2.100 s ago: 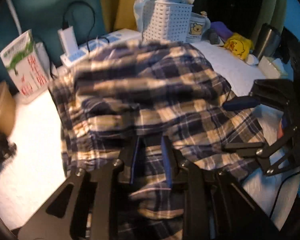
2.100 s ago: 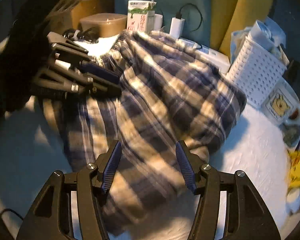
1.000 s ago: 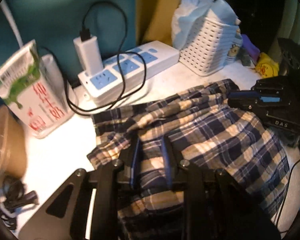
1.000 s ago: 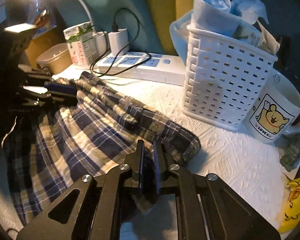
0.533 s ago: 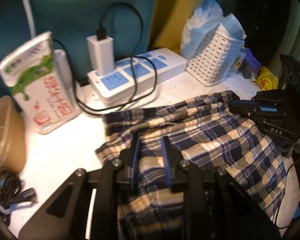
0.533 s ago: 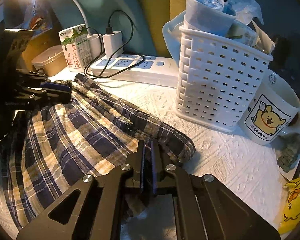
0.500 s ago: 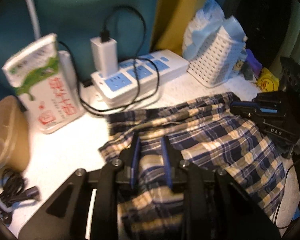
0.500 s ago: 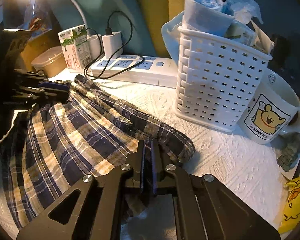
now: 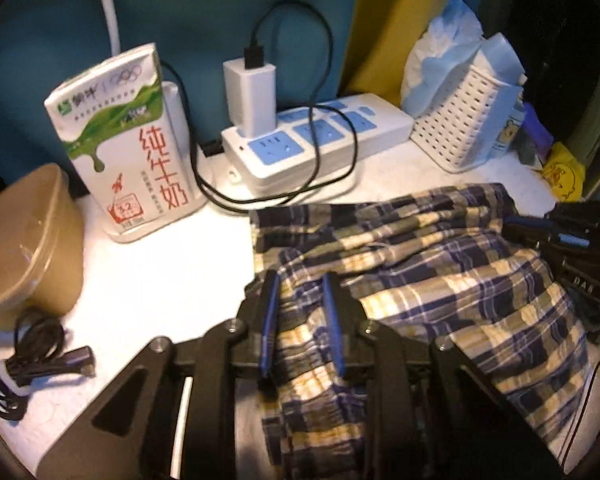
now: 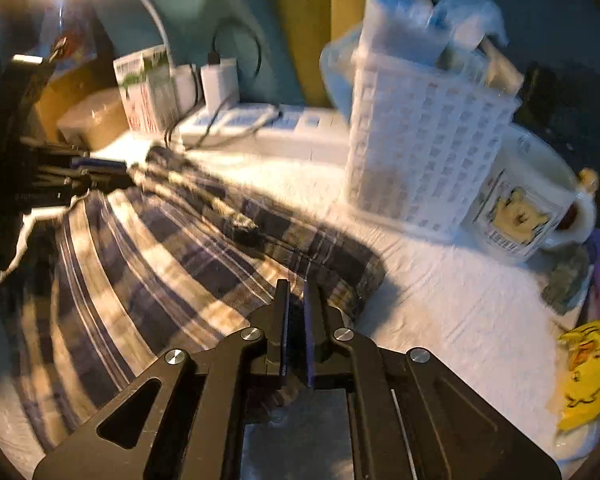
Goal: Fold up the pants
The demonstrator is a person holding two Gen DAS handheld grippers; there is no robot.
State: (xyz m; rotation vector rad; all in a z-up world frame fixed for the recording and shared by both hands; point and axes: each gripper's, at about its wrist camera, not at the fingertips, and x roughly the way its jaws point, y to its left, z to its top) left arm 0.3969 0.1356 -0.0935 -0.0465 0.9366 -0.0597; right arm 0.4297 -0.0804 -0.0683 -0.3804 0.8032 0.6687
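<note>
Plaid pants [image 9: 440, 280] doubled over on the white table [image 9: 148, 280] — left gripper [image 9: 300, 312] and right gripper [image 10: 296, 320] both clamped on cloth; seemingly one fold laid, further folds and smoothing left.

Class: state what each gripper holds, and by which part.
Both grip the plaid pants: left gripper pinches bunched fabric at one corner, right gripper the opposite corner's edge.
</note>
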